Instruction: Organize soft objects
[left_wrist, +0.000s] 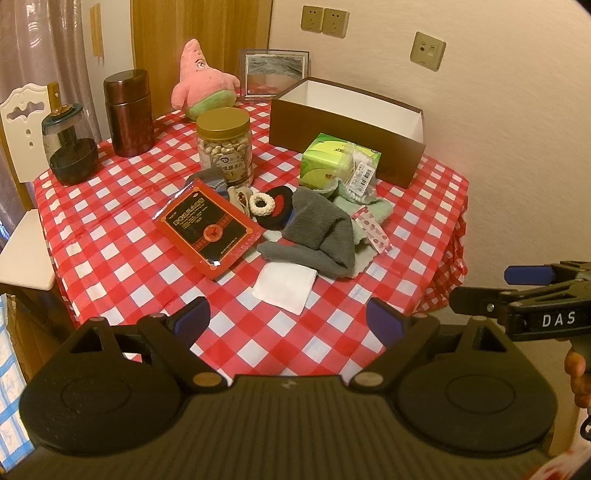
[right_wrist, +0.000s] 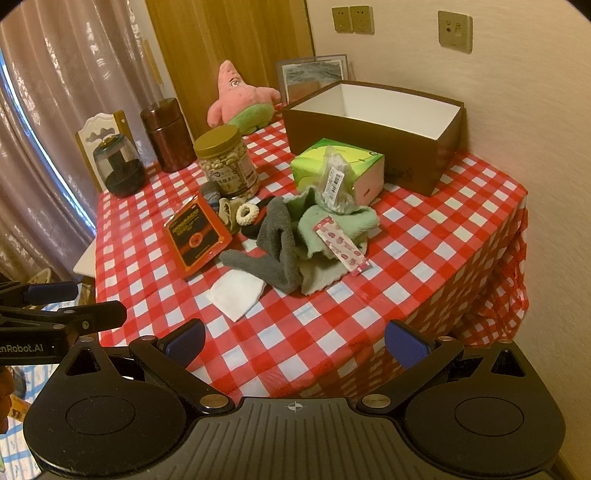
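Left wrist view: the left gripper (left_wrist: 288, 317) hangs over the near edge of the checked table (left_wrist: 122, 236) with its jaws spread wide and nothing between them. Straight ahead, nearest the fingertips, lies one white folded cloth (left_wrist: 285, 287); just beyond it a grey cloth (left_wrist: 317, 236) is heaped on a green cloth (left_wrist: 373, 210), with one red packet (left_wrist: 208, 230) to the left. Farther off stand one nut jar (left_wrist: 224, 147), one brown canister (left_wrist: 128, 112), one green tissue box (left_wrist: 334, 160) and, ahead to the right, one open brown box (left_wrist: 343, 129) with nothing seen inside. One pink plush (left_wrist: 203, 81) sits at the far side. The right gripper (left_wrist: 480, 288) enters at the right edge, jaws apart. Right wrist view: the right gripper (right_wrist: 295, 345) is likewise wide open and holds nothing, over the table's near edge. The white folded cloth (right_wrist: 236, 291) lies ahead to the left, the grey cloth (right_wrist: 277, 247) and green cloth (right_wrist: 332, 229) straight ahead, the open brown box (right_wrist: 373, 136) far ahead. The tissue box (right_wrist: 336, 166) stands between pile and box. The left gripper (right_wrist: 74, 299) shows at left.
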